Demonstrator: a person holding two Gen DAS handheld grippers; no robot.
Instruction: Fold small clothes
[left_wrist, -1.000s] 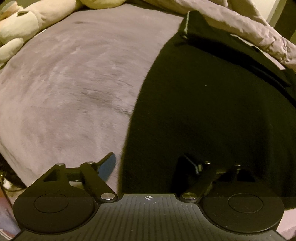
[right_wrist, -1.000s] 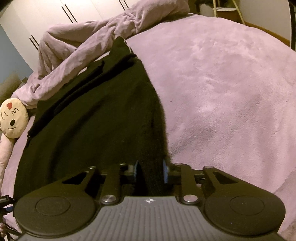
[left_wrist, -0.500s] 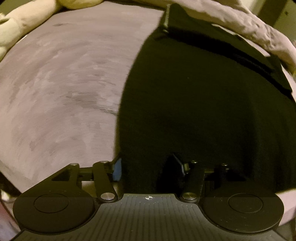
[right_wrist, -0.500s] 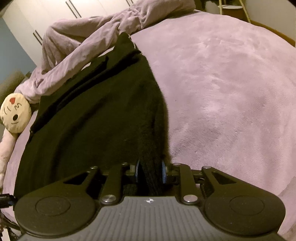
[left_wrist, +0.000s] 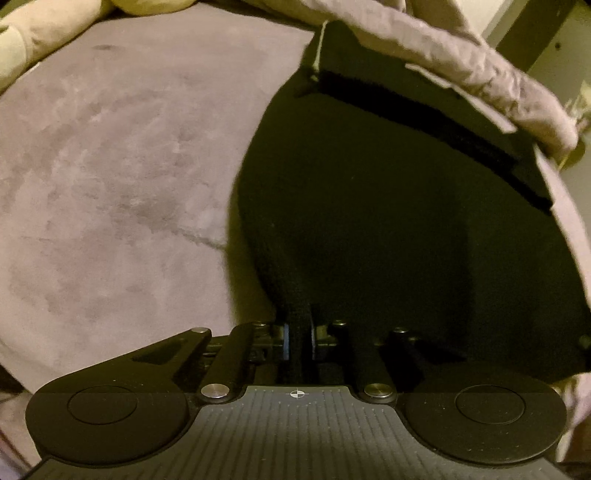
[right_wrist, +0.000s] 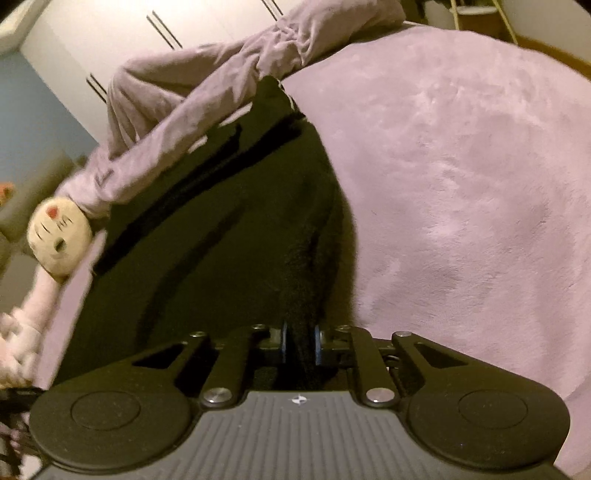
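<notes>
A black garment (left_wrist: 388, 206) lies spread on a mauve plush bedspread (left_wrist: 110, 177). My left gripper (left_wrist: 298, 338) is shut on the garment's near left edge, with a ridge of fabric pinched between the pads. My right gripper (right_wrist: 300, 341) is shut on the garment's near right edge (right_wrist: 306, 280), where the cloth rises in a fold from the bedspread (right_wrist: 461, 166). The rest of the black garment (right_wrist: 192, 221) stretches away to the left. Its far edge lies under a bunched mauve blanket.
A bunched mauve blanket (left_wrist: 461, 66) runs along the far side of the garment and also shows in the right wrist view (right_wrist: 207, 81). A cream plush toy (right_wrist: 59, 236) lies at the left. White wardrobe doors (right_wrist: 129, 33) stand behind.
My left gripper was open over the garment's edge and has closed on it, lifting a ridge of cloth. My right gripper stays shut on its edge and has moved slightly.
</notes>
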